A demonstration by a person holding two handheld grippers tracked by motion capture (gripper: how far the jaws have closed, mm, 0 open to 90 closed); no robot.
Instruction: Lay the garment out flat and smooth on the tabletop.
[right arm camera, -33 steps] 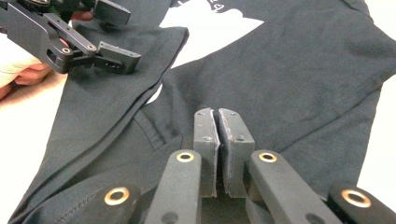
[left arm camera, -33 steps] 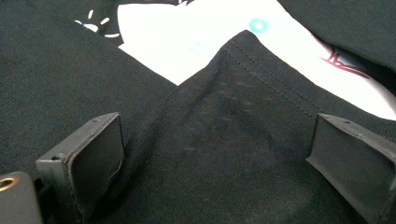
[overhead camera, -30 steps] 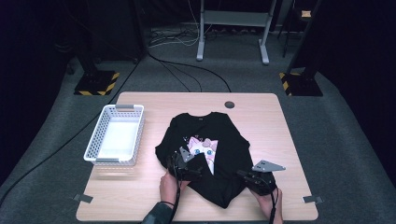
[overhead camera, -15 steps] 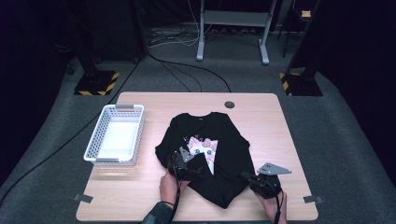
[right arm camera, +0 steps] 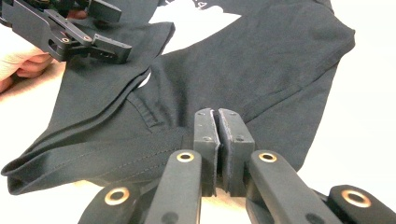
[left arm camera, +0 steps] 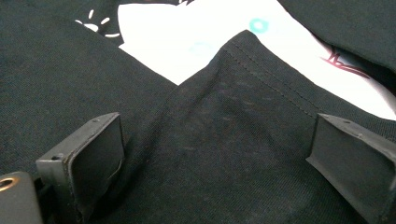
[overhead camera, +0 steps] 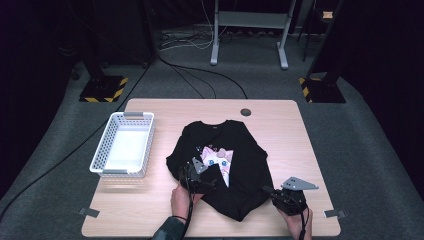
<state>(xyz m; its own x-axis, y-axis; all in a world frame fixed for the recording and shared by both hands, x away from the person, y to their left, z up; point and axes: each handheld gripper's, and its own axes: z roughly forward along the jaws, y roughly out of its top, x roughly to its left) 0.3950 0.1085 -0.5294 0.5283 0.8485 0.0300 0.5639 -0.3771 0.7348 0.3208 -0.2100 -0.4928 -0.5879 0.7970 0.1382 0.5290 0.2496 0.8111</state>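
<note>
At the table (overhead camera: 280, 120) middle: black shirt (overhead camera: 245, 165) lies flat, hem toward me | my left claw (overhead camera: 202, 179) at 7 o'clock of it, jaws spread over a folded flap | my right claw (overhead camera: 272, 192) at 5 o'clock, jaws pressed together, pinching nothing, beside the hem.

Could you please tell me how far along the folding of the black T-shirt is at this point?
Early on. Done: the black T-shirt lies on the table, one edge folded over onto its white print. In hand: the left gripper rests open over that folded edge; the right gripper sits shut at the hem, with no cloth visibly between its fingers. Left: probably the remaining folds, perhaps then the white basket, which holds nothing.
</note>
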